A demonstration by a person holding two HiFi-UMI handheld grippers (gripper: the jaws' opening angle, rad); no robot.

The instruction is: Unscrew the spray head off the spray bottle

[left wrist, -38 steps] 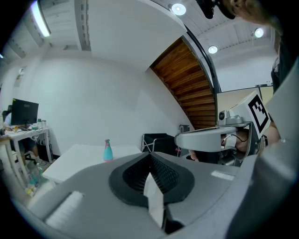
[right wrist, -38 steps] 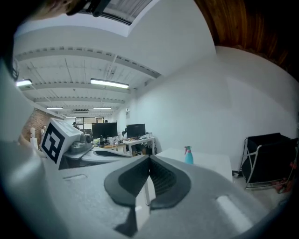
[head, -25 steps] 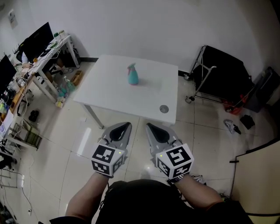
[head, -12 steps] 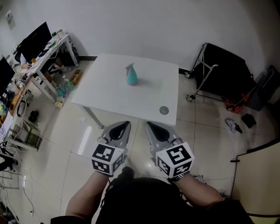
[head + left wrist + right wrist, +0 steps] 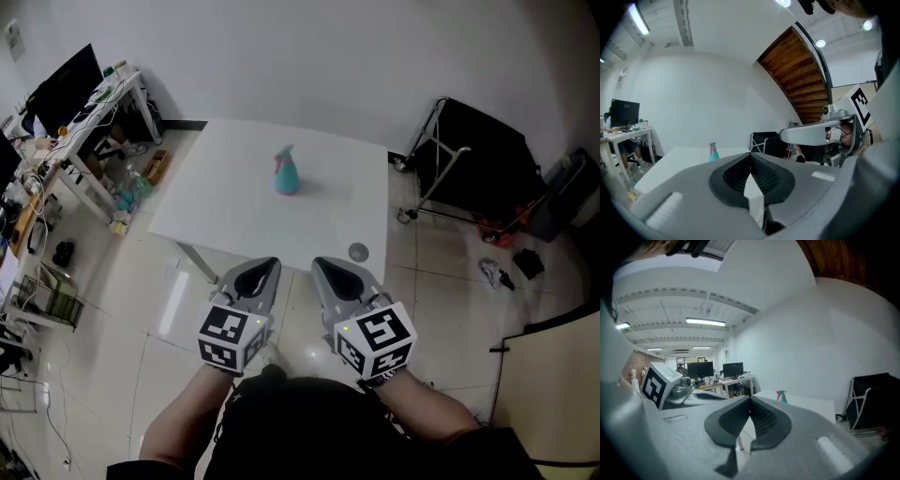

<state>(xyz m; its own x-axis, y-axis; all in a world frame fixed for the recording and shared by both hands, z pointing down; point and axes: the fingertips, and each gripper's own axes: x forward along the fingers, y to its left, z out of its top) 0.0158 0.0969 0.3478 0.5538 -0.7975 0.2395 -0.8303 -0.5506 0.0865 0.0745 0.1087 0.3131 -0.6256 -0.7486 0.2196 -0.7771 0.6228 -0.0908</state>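
Describer: Fingers [image 5: 731, 180] of the left gripper [image 5: 270, 267] are pressed together with nothing between them. The right gripper [image 5: 320, 266] is the same: closed and empty.

Listener: Where is the spray bottle?

Describer: The teal spray bottle [image 5: 286, 176] stands upright and alone, with its pink-trimmed spray head [image 5: 283, 152] on top. Beneath the bottle is a white table [image 5: 225, 202]. Both grippers sit on the near side of the bottle, well apart from it, side by side and pointing toward it.

Listener: Why held like that?

Describer: It looks like an approach. Nothing crowds the bottle, so one gripper could steady the body while the other turns the head.

Listener: Any containers with something inside?

Describer: The bottle itself, but I cannot tell whether it holds liquid. Nearer than the bottle and to its right, a small round grey disc [image 5: 357, 251] lies on the table. Farther right of the bottle stands a black fabric cart [image 5: 478, 155] on a metal frame, its contents hidden. Left of the bottle is a cluttered desk [image 5: 94, 103] with monitors.
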